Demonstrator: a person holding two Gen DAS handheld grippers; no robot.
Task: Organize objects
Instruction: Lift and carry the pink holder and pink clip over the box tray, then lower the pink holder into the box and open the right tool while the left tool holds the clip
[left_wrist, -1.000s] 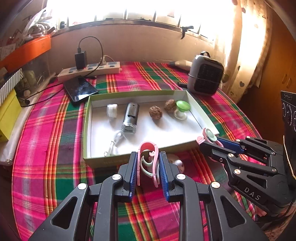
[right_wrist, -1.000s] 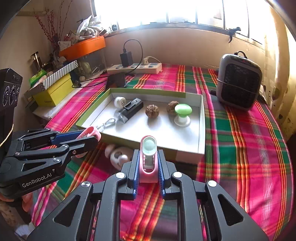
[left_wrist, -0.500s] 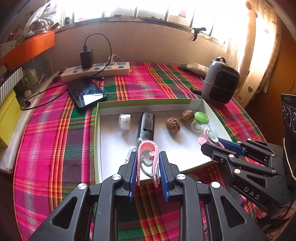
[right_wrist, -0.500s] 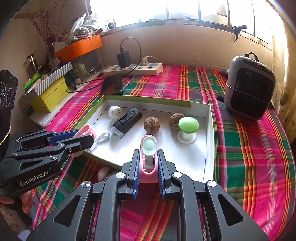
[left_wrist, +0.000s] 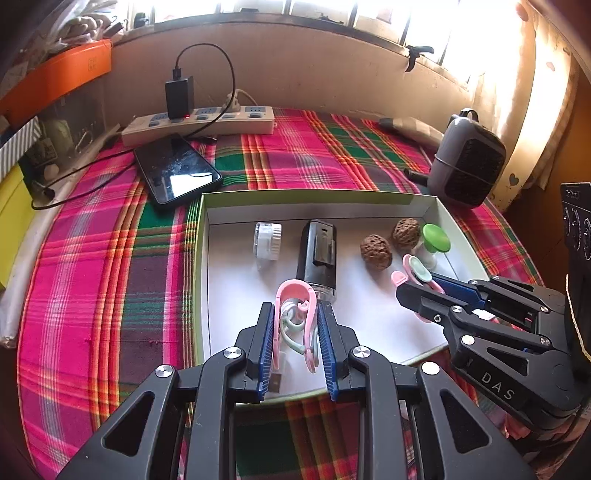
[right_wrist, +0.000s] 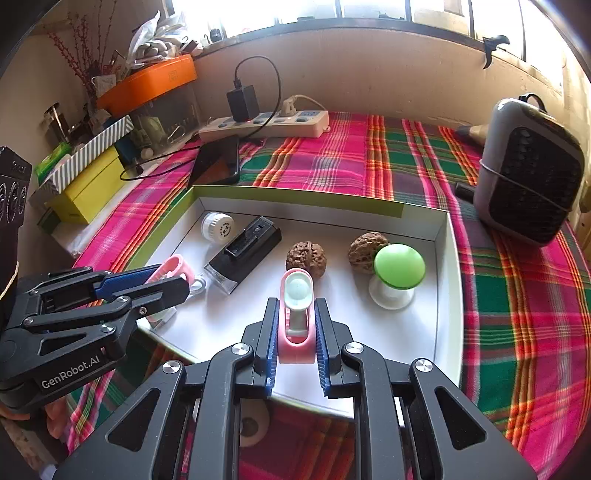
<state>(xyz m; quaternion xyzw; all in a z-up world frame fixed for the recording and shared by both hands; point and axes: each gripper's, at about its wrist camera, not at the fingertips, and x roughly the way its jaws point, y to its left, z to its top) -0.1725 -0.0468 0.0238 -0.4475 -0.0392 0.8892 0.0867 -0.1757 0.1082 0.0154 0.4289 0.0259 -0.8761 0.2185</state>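
walnuts: 2 | pink clips: 2 | box: 1

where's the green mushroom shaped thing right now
The green-capped mushroom-shaped stand sits in the white tray's far right corner, beside the brown walnut, ahead-right of the right gripper.

We are in a lived-in home, at a table under a sunny window. A plaid tablecloth covers it, with a power strip and a charging phone, a small heater, a patterned curtain, and stacked boxes on a crowded shelf.
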